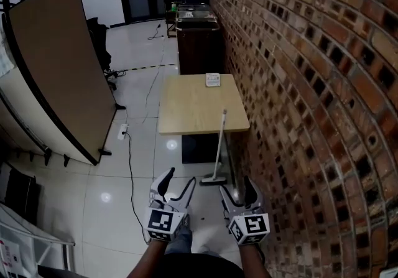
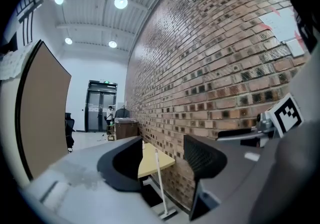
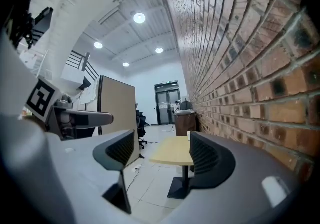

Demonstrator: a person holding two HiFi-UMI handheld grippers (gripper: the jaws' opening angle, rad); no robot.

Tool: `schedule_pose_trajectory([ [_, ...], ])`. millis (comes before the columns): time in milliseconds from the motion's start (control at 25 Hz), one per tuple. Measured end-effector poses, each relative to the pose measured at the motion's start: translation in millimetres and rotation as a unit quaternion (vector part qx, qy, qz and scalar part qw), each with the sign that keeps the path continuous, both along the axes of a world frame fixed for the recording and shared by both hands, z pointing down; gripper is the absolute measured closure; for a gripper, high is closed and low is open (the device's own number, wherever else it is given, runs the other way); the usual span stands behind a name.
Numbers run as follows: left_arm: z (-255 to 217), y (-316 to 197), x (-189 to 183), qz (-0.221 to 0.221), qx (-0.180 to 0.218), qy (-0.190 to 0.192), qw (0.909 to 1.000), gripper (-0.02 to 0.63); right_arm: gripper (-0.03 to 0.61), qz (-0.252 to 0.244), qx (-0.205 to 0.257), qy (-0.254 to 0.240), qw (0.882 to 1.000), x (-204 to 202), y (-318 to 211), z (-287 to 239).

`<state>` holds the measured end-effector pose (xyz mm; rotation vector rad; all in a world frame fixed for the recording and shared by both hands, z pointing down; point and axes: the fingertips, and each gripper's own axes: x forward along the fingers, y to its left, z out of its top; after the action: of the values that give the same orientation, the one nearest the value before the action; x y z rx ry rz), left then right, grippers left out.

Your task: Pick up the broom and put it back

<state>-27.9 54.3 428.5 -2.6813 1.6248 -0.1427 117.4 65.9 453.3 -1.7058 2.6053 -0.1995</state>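
A white broom stands upright, its handle leaning on the front edge of a light wooden table and its head on the floor beside the brick wall. The left gripper view shows the broom through the open jaws. My left gripper is open and empty, low and left of the broom head. Just right of the broom head, my right gripper is open and empty. In the right gripper view the table shows between the jaws, and the broom is out of sight.
A brick wall runs along the right. A brown partition board stands at the left, with a cable and power strip on the tiled floor. A dark cabinet sits beyond the table; a small white box lies on it.
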Motion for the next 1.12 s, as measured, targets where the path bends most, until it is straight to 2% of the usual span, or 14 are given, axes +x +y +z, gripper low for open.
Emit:
schedule_pose_trajectory([
  [160, -3, -56, -14, -0.003, 0.011, 0.028, 0.9996, 0.357, 0.236, 0.001, 0.016, 0.012, 1.0, -18, -50, -4],
  [440, -20, -153, -43, 0.017, 0.035, 0.034, 0.9987, 0.357, 0.239, 0.024, 0.046, 0.019, 0.998, -48, -141, -28],
  [640, -24, -207, -67, 0.022, 0.036, 0.036, 0.9985, 0.357, 0.247, 0.029, 0.046, 0.02, 0.998, -75, -191, -32],
  [880, -25, -248, -83, 0.025, 0.031, 0.048, 0.9981, 0.357, 0.25, 0.038, 0.038, 0.029, 0.998, -91, -230, -35],
  [1120, -13, -281, -79, 0.02, 0.017, 0.047, 0.9986, 0.359, 0.255, 0.051, 0.034, 0.033, 0.998, -74, -258, -32],
])
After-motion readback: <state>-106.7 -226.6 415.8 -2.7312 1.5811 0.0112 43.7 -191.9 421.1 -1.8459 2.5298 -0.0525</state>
